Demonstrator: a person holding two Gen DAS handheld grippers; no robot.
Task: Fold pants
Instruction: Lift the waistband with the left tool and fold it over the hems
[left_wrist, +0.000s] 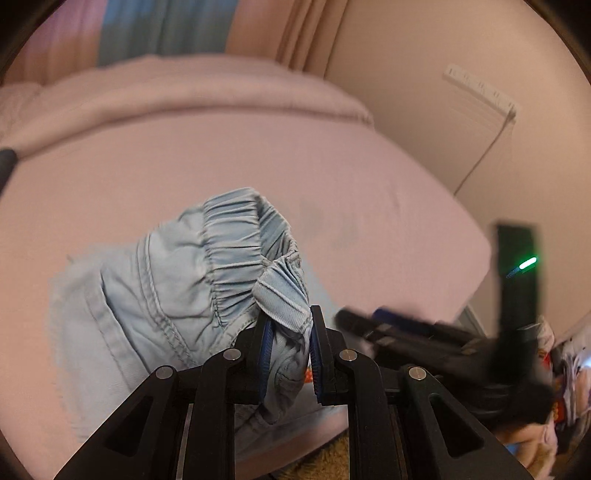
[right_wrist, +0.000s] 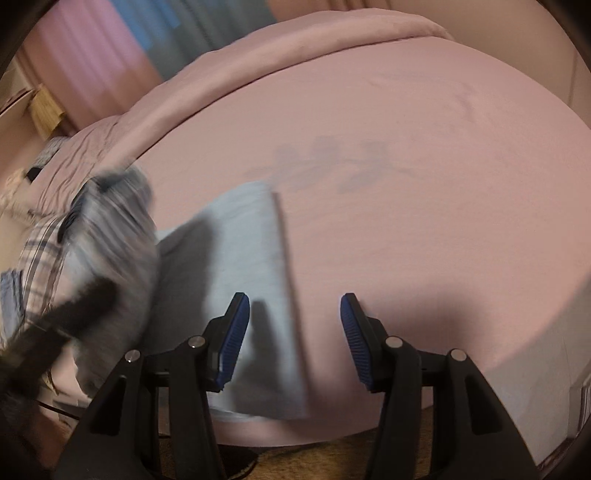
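Observation:
Light blue pants (left_wrist: 177, 280) with an elastic waistband lie partly on the pink bed (left_wrist: 258, 158). My left gripper (left_wrist: 290, 332) is shut on the pants' waistband and lifts that end above the bed. In the right wrist view the flat part of the pants (right_wrist: 255, 280) lies on the bed (right_wrist: 406, 221) with a straight right edge. My right gripper (right_wrist: 294, 306) is open and empty just above that edge. The lifted, blurred part of the pants (right_wrist: 118, 236) and the left gripper (right_wrist: 62, 317) show at the left.
The right gripper (left_wrist: 406, 328) shows blurred in the left wrist view near the bed's front corner. A white wall heater (left_wrist: 480, 107) and a dark device with a green light (left_wrist: 517, 266) stand to the right. Curtains (left_wrist: 166, 29) hang behind the bed. Plaid cloth (right_wrist: 40, 258) lies at the left.

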